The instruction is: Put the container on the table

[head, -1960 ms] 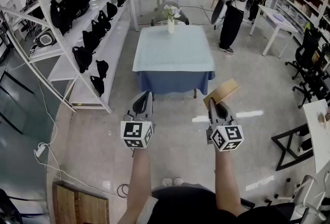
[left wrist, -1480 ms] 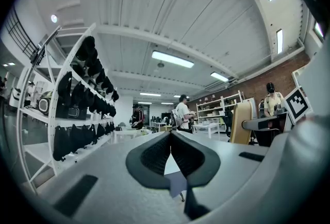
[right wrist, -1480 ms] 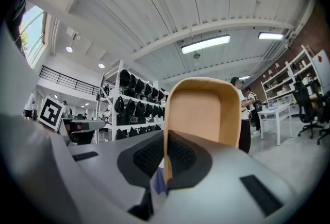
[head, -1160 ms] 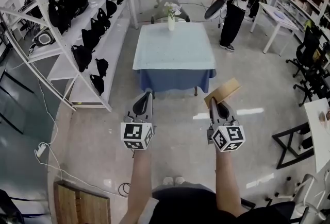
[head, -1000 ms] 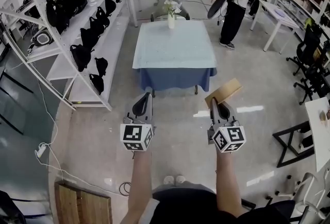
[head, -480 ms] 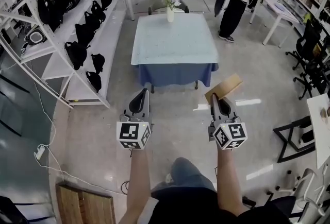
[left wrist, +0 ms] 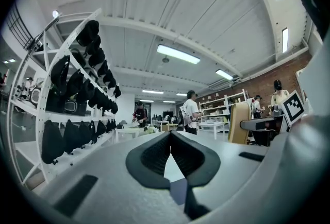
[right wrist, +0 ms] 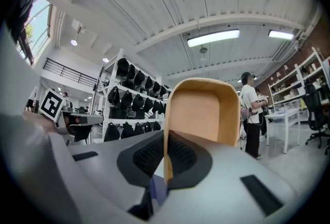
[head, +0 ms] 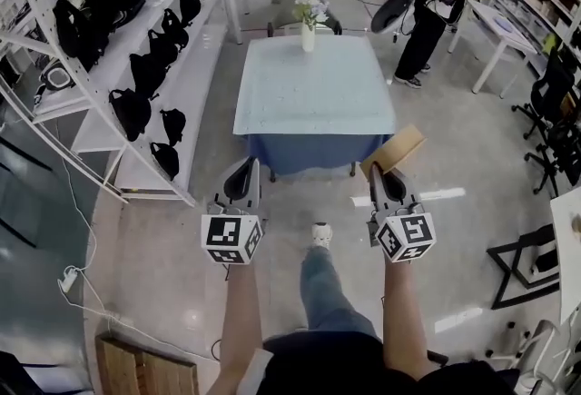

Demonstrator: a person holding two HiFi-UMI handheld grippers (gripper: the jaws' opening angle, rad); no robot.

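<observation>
Short of table (head: 313, 93): right claw (head: 379, 175) clamps container (head: 392, 151) wall; left claw (head: 244, 173) clenched, empty.

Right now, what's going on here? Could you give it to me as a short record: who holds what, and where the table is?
Right gripper: shut on the tan container
Left gripper: shut, holding nothing
Table: ahead, under a pale cloth; container not yet on it
On table: vase of flowers at the far edge
Carrier: mid-stride toward the table
</observation>
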